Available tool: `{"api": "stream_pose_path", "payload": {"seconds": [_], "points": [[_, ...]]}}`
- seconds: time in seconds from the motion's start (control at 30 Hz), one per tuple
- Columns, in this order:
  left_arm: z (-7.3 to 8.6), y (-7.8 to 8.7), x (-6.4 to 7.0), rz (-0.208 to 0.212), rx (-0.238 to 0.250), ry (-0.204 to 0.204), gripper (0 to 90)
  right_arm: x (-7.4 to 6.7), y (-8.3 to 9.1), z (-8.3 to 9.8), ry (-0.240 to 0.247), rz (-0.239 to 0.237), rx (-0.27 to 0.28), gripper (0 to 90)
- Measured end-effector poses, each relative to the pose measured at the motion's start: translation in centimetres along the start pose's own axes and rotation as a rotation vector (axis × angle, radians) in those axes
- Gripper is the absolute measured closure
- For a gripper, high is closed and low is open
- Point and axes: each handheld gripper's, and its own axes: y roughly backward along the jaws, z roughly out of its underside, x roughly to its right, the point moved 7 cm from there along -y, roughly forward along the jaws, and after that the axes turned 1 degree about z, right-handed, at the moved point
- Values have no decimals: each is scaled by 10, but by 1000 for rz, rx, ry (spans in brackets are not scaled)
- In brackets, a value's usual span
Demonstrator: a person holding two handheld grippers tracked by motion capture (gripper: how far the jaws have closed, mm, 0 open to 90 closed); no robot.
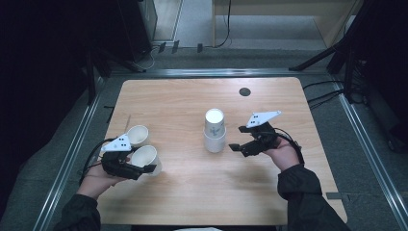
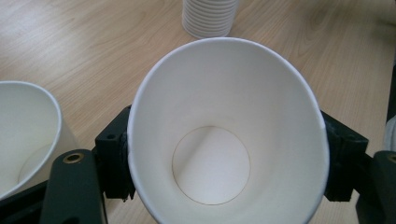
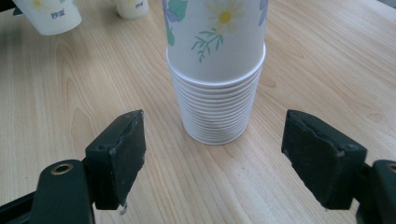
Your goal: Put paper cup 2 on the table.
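The table (image 1: 192, 192) carries an inverted cup stack (image 1: 214, 131) at centre and a single cup (image 1: 137, 134) at near left, upright and empty. The left gripper (image 1: 146, 167) is clamped across a second cup (image 2: 229, 130), also empty, just beside the first. Judgement: this cup is being set down; lower it level, keep it off its neighbour, then release. The right gripper (image 3: 224, 158) stands apart, jaws wide either side of the stack's base, not touching.
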Motion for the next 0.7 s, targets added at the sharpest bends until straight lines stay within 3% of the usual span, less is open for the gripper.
{"api": "stream_pose_path", "payload": {"seconds": [0.17,0.4,0.47,0.7], "points": [[4,-2,-5,-6,-10,16,238,-1,-2,0,9,-4,-7,219],[17,-9,-15,-23,-74,28,238,-3,-4,1,10,-7,-21,219],[19,-11,-16,-11,-84,27,234,-3,-5,2,15,-5,-24,219],[22,-13,-21,-13,-90,26,231,-4,-5,2,18,-8,-27,219]]}}
